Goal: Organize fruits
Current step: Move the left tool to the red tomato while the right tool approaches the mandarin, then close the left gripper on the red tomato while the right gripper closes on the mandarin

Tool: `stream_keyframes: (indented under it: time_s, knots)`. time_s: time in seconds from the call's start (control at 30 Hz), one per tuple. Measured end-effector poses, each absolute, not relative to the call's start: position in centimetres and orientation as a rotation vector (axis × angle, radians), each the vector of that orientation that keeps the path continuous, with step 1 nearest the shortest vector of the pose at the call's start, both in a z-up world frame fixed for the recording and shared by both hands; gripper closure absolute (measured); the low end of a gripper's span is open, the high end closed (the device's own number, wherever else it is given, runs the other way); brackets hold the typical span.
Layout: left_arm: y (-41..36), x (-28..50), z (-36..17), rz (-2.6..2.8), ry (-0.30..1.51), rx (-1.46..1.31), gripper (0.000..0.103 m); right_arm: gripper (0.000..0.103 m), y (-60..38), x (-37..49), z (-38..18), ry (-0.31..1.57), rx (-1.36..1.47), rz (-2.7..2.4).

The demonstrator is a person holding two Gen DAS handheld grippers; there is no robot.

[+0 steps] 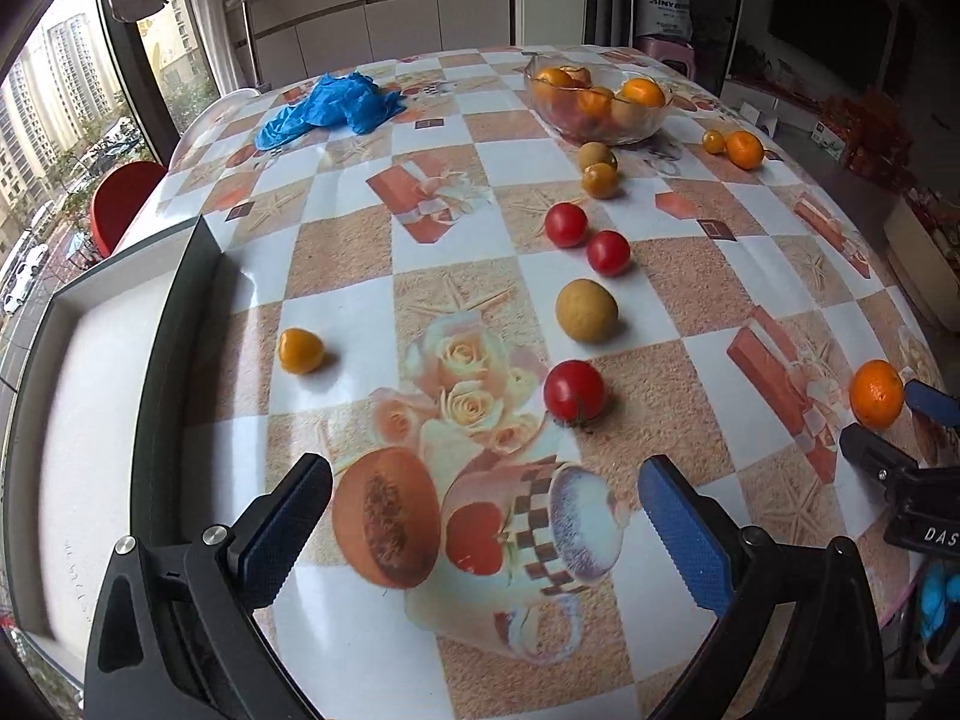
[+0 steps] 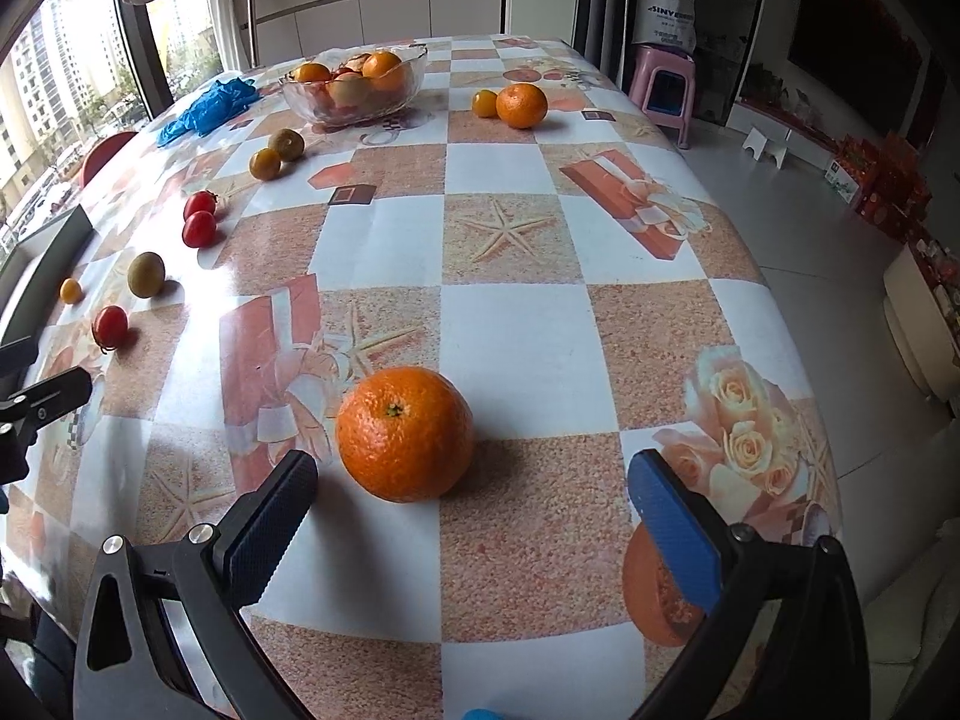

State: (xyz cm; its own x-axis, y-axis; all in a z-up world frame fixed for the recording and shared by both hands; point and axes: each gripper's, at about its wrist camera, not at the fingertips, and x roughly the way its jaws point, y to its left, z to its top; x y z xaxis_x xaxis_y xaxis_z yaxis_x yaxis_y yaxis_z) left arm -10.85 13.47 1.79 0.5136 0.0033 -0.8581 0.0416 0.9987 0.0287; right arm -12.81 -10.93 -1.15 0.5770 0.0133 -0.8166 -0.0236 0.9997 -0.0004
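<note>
Orange peel, dimpled and stem-up: the orange lies on the table near its right edge, just ahead of your right gripper, whose jaws stand wide and hold nothing. It sits left of centre in the gap, closer to the left finger, touching neither. The step in hand appears to be the approach to this fruit; the next move calls for you to shift slightly left, advance until the orange is between the pads, then close gently, since a round fruit may roll.

Your left gripper is likewise wide and empty, hovering over the near edge, with a red tomato just ahead. Other small fruits lie scattered along the table's middle. The glass bowl near the far edge, already part-filled, is the likely destination. A dark-rimmed tray lies at the left edge, a blue glove toward the far left corner.

The table wears a glossy checked cloth printed with roses; a window, white cabinets and a pink stool surround it
</note>
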Motion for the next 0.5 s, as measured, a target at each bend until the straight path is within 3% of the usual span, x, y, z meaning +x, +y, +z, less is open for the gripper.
stream_keyframes:
  time_s: [0.43, 0.47, 0.5]
  knots:
    - [10.9, -8.3, 1.3, -0.015, 1.040, 0.074, 0.001, 0.001, -9.7, -11.6, -1.0, 0.965, -0.019, 0.043]
    - [10.7, -8.2, 1.3, -0.013, 1.038, 0.076, 0.003, 0.002, -9.5, -11.5, -1.0, 0.964, -0.020, 0.046]
    - [10.6, -8.1, 1.3, -0.014, 1.041, 0.079, 0.015, 0.005, -9.3, -11.5, -0.9, 0.962, -0.023, 0.052]
